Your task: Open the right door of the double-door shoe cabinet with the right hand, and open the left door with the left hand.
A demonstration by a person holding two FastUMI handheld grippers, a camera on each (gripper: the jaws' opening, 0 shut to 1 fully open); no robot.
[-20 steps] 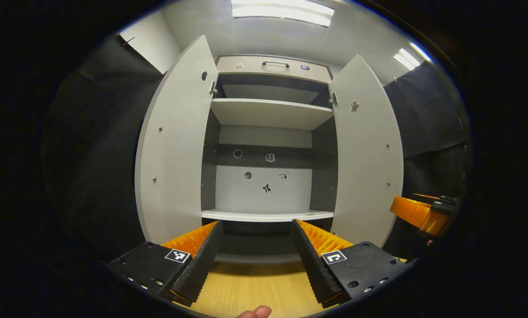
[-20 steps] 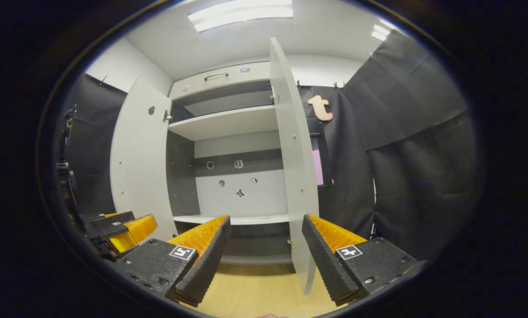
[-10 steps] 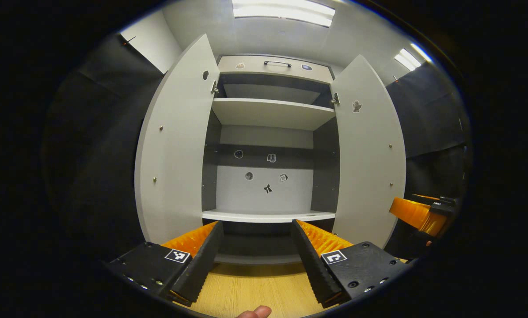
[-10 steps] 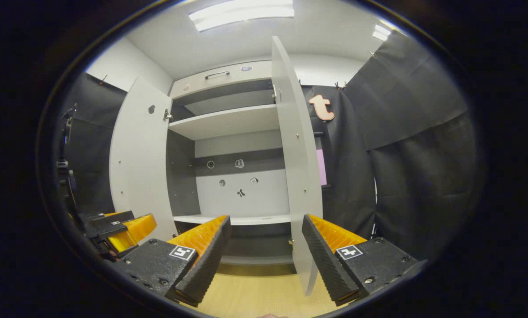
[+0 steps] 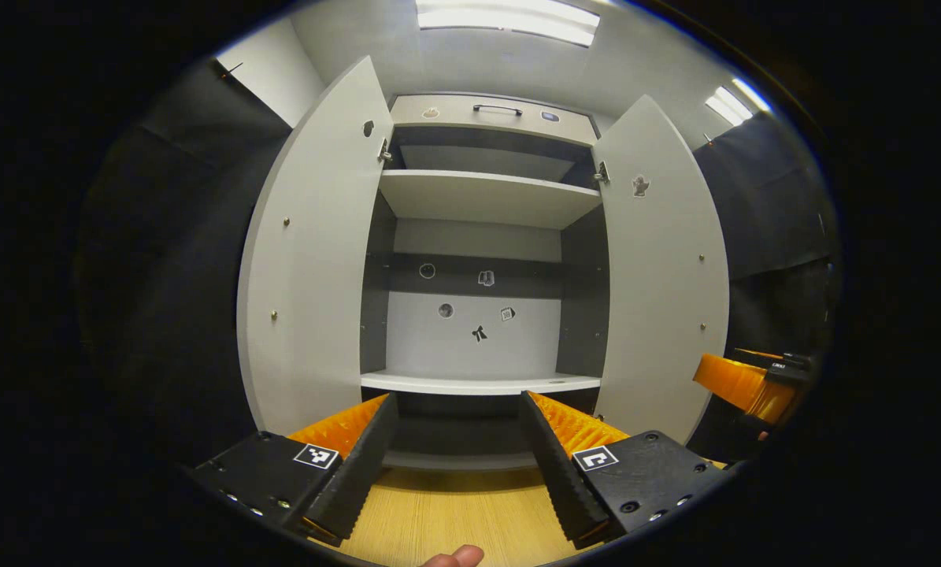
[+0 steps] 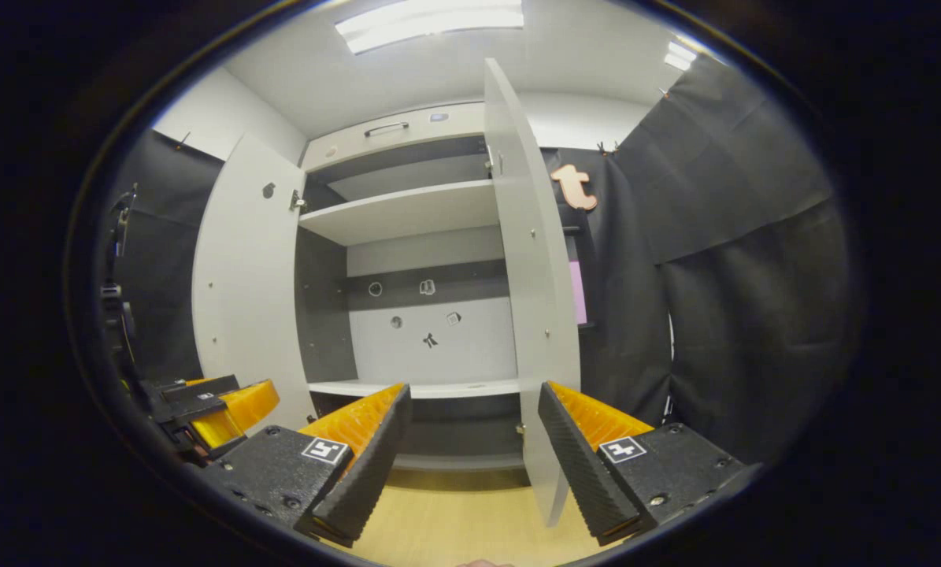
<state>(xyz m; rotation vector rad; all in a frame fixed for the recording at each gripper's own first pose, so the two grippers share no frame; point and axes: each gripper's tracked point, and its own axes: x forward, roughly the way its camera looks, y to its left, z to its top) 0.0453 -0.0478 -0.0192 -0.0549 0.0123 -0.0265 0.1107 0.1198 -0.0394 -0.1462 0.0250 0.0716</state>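
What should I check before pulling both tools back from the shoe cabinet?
1. Left door swung open: ok.
2. Right door swung open: ok.
3. Left tool open, gripping nothing: ok.
4. Right tool open, free of the right door's edge: ok, though the edge stands close between its fingers.
5. Shelves bare, nothing to snag: ok.
6. Space behind both tools: cannot tell.
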